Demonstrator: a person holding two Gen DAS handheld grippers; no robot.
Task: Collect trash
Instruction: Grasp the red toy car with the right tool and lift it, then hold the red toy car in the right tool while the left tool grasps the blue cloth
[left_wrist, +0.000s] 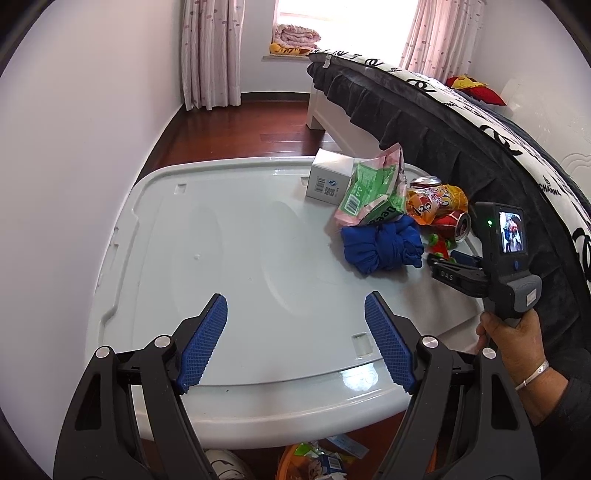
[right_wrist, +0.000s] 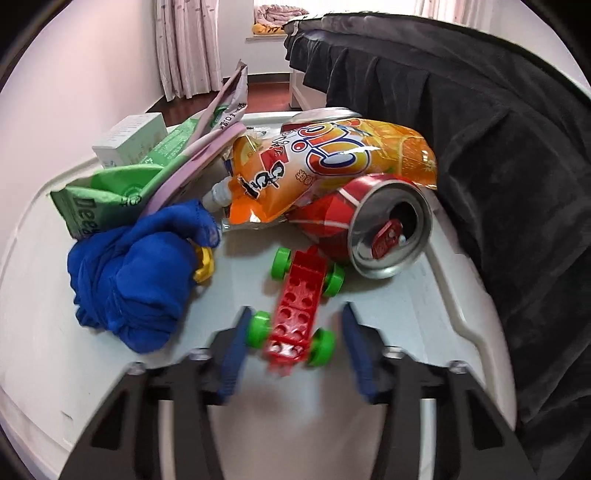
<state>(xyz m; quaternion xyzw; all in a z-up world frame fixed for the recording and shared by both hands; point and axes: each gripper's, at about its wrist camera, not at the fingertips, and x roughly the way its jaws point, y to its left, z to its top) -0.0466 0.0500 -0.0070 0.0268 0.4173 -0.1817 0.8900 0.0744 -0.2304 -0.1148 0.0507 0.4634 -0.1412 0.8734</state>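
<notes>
While our left gripper (left_wrist: 295, 339) hovers wide open above the bare near part of the desk (left_wrist: 236, 251), our right gripper (right_wrist: 291, 347) reaches in low, fingers spread on either side of the red toy car (right_wrist: 297, 306), beside the crushed can (right_wrist: 369, 229) and orange pouch (right_wrist: 332, 162).

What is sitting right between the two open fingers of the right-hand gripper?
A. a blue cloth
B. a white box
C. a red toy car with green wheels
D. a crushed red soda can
C: in the right wrist view the red toy car lies between the spread fingers of the right gripper, while the red can and blue cloth lie farther off.
</notes>
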